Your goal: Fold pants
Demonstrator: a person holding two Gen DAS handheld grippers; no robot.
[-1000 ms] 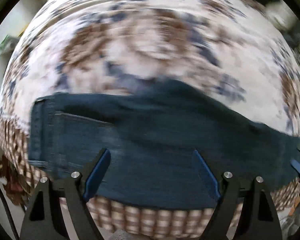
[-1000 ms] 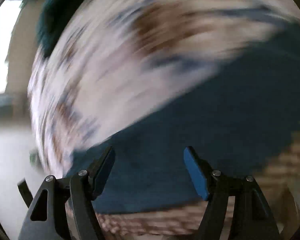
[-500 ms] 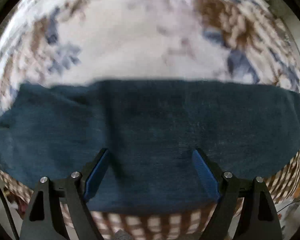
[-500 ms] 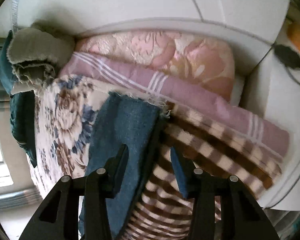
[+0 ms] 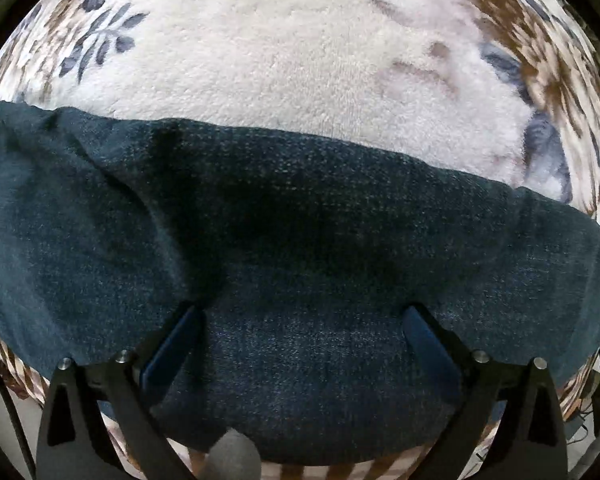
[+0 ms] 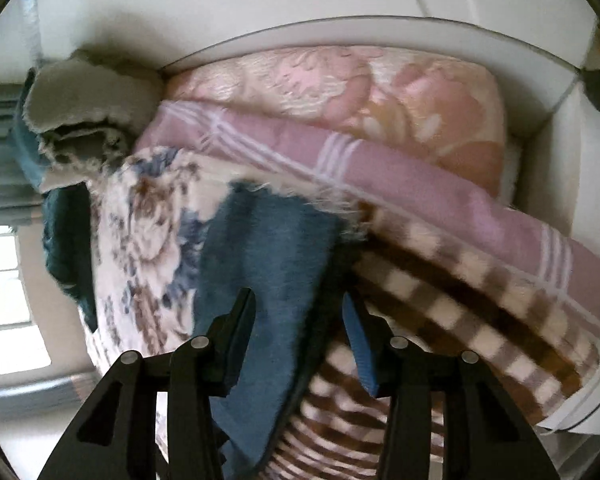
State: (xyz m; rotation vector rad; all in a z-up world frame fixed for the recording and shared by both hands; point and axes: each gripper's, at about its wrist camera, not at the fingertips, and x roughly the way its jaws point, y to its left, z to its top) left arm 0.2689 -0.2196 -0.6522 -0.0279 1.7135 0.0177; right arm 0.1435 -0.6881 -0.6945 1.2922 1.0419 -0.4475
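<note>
Item one, the bed: I logged a floral fleece blanket (image 5: 300,52) as the working surface, cream with brown and blue flowers, with a brown-checked blanket (image 6: 440,320) along its near edge. Past the far end, a pink striped cover (image 6: 340,156) and a pink floral quilt (image 6: 360,84) were stacked against a white wall.

Item two, the pants (image 5: 300,216): dark blue denim, already doubled, lying flat on the floral blanket as one long band. In the left view their long axis ran straight across the frame, side to side; in the right view the same band ran away from the camera to a frayed hem (image 6: 284,196).

Item three, the left gripper (image 5: 300,344): fingers spread wide, low over the middle of the band, nothing pinched.

Item four, the right gripper (image 6: 300,320): fingers partly apart, straddling the denim's edge at the hem end. I could not tell whether they touched the cloth.

Judgement: I took the next fold to be end over end along that axis, so the right gripper, nearer the hem, was the one placed to lift.
</note>
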